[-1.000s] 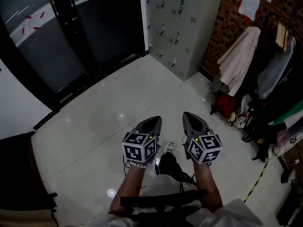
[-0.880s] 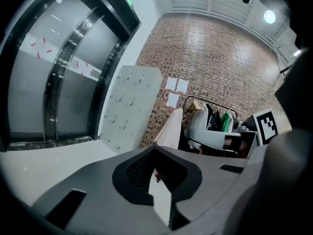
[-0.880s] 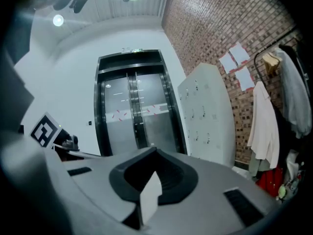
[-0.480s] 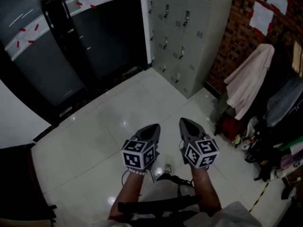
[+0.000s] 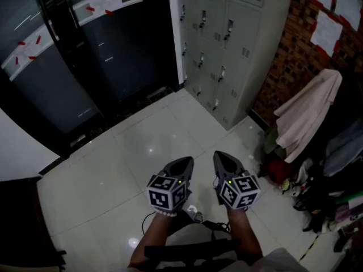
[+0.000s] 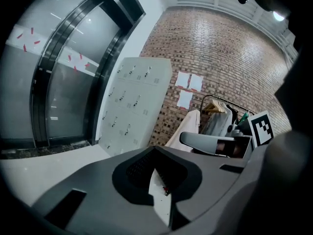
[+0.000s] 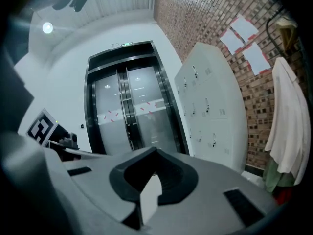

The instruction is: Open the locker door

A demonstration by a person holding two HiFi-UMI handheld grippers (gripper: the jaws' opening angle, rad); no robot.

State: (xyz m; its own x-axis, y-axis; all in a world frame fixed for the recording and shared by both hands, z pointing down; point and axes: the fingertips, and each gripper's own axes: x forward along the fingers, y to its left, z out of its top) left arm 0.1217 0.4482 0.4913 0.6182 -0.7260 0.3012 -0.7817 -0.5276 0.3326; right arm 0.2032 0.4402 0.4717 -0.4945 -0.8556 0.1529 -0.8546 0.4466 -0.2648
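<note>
A bank of grey metal lockers (image 5: 227, 44) with small latch handles stands against the far wall, all doors closed; it also shows in the left gripper view (image 6: 134, 106) and the right gripper view (image 7: 208, 106). My left gripper (image 5: 187, 162) and right gripper (image 5: 220, 156) are held side by side over the white floor, well short of the lockers and pointing towards them. Both are shut with nothing between the jaws, as the left gripper (image 6: 155, 148) and right gripper (image 7: 156, 150) views confirm.
Dark glass elevator doors (image 5: 85, 55) stand left of the lockers. A brick wall (image 5: 289, 55) with papers runs to the right. A pale coat (image 5: 309, 118) hangs on a rack above bags and clutter (image 5: 283, 174). White floor tiles (image 5: 130, 146) lie between me and the lockers.
The head view has lifted and drawn nearer the lockers, which now sit lower and larger in frame. Both grippers stay side by side and shut.
</note>
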